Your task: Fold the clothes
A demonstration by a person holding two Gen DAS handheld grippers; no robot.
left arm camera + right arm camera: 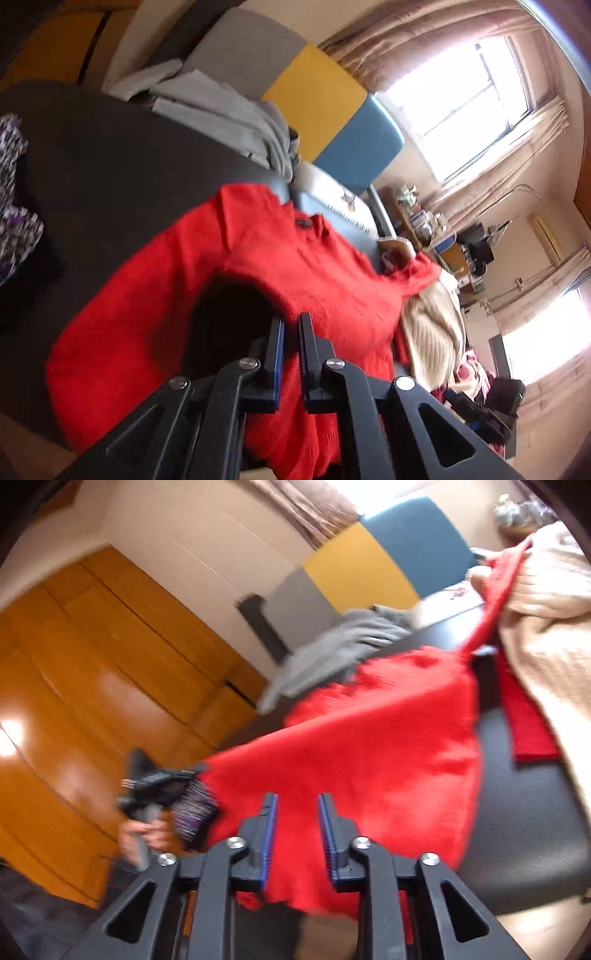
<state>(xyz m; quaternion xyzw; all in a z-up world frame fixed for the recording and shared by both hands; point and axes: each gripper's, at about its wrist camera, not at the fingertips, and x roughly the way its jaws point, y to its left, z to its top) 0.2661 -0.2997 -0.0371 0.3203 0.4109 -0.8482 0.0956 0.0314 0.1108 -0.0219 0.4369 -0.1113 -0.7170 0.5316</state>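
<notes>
Left gripper [291, 321] nearly closed, pinching red sweater [295, 258]; right gripper [297, 801] open over it, on dark table [110, 166].

My left gripper [291, 325] has its jaws pinched on the red sweater [295, 266], whose cloth fills the space straight ahead. To its left the dark table [110, 166] lies bare and open. Folded grey clothes [229, 110] block the far edge, and a cream knit [432, 325] crowds the right side. In front of my right gripper [297, 805] the red sweater [369, 738] spreads wide; bare dark surface [528, 812] stays free to its right, beneath the cream knit [546, 627].
</notes>
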